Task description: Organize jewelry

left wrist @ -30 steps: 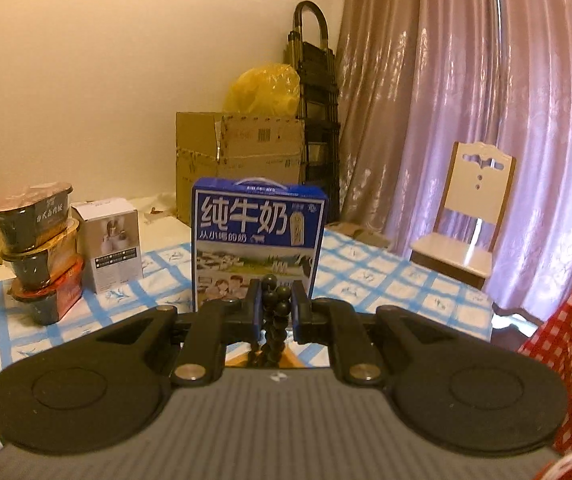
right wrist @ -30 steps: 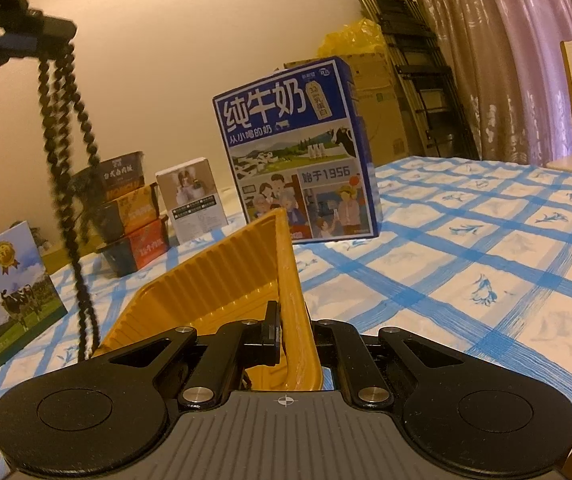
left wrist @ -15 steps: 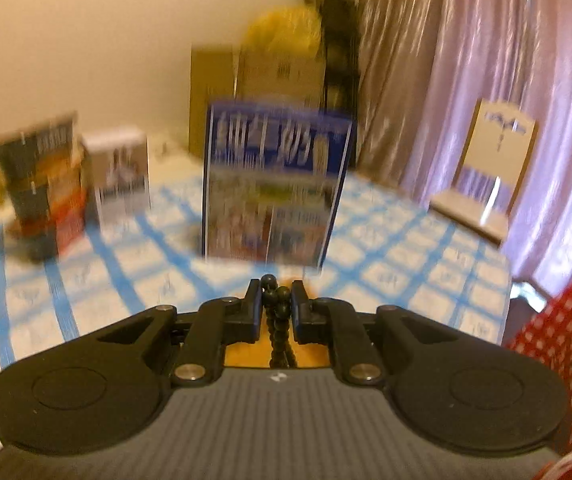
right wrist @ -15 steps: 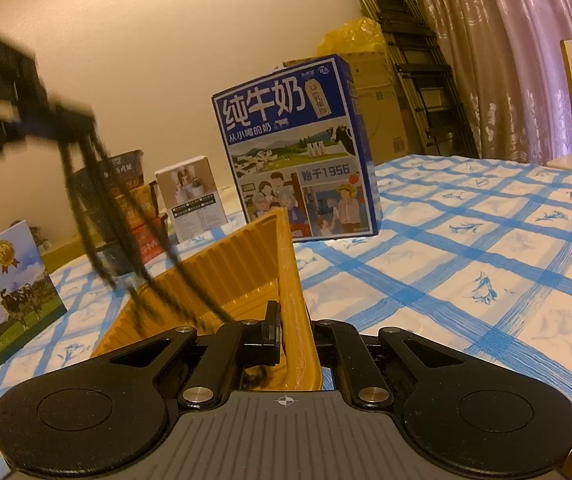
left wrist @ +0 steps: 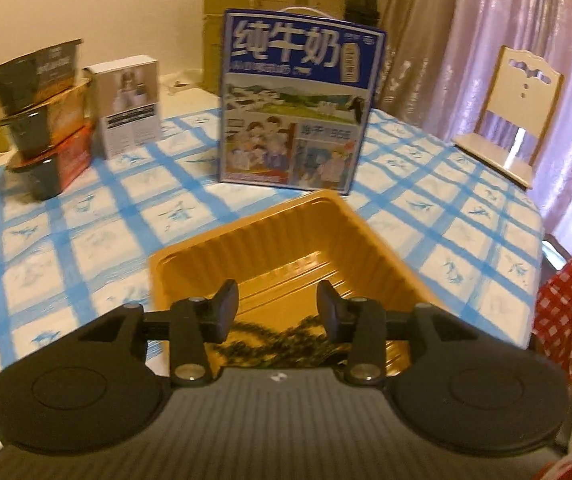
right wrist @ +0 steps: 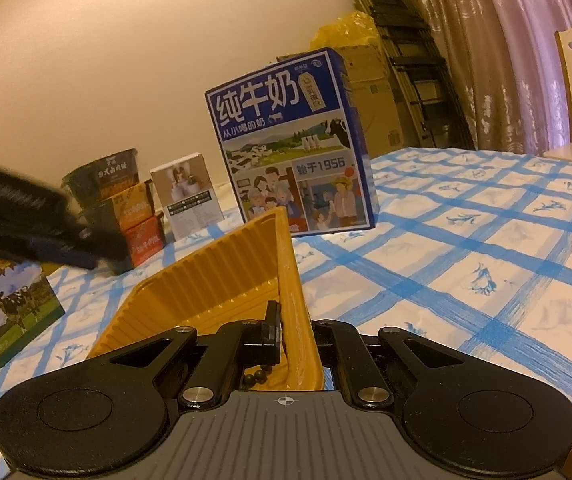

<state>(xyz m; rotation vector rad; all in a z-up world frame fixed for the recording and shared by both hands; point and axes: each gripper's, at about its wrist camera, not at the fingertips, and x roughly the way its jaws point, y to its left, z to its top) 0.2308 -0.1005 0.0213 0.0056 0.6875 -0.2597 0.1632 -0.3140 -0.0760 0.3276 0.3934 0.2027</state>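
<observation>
A ribbed yellow plastic tray (left wrist: 286, 240) sits on the blue-checked tablecloth. My left gripper (left wrist: 278, 304) is open above the tray's near end. A dark beaded necklace (left wrist: 282, 344) lies piled in the tray just below the jaws, free of them. My right gripper (right wrist: 298, 332) is shut on the tray's side wall (right wrist: 286, 272), tilting the tray up. A few black beads (right wrist: 256, 378) show in the tray by its inner finger. The left gripper (right wrist: 42, 236) appears blurred at the left of the right wrist view.
A blue milk carton box (left wrist: 298, 104) stands behind the tray. Stacked noodle bowls (left wrist: 42, 120) and a small white box (left wrist: 130, 100) sit at back left. A green milk box (right wrist: 2, 320) is at left. A white chair (left wrist: 514, 108) stands beyond the table's right edge.
My left gripper came down over the tray, opened and let go of the necklace, which now lies in the tray. The right gripper kept its hold on the tray wall.
</observation>
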